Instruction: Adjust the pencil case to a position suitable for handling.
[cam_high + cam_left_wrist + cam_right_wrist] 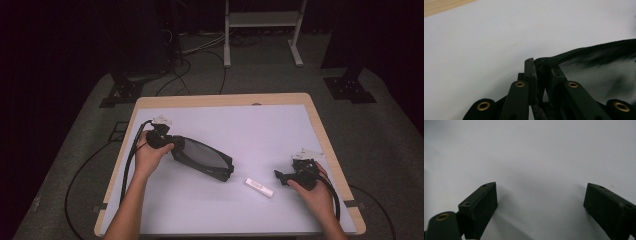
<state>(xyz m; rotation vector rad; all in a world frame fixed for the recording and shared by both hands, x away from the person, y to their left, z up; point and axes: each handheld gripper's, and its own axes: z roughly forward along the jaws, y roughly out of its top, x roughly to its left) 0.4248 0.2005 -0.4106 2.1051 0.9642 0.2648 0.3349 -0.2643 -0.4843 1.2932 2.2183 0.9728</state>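
My left gripper (172, 145) is clamped on the near end of the black mesh pouch (202, 157); in the left gripper view the two black jaws stand pressed together with a fold of the pouch's (599, 70) corner pinched between them, just below the end of its zipper (584, 51). From that pinch the pouch's grey mesh panel spreads away to the right of that view. In the high view my left hand (150, 155) holds this gripper at the left part of the table (225, 98), and the pouch runs from the jaws slantwise toward the middle of the white tabletop, its far end lying lower in the picture than the gripped end. My right gripper (281, 176) sits at the right part of the table in my right hand (312, 192), pointing left toward the centre. Its jaws are spread wide apart with nothing between them; the right gripper view shows both pads (482, 202) over bare white surface. A small white stick-shaped item (259, 187) lies flat on the tabletop between the pouch's far end and the right gripper, near both but touching neither. A black cable (131, 150) trails from the left gripper back over the table's left edge.
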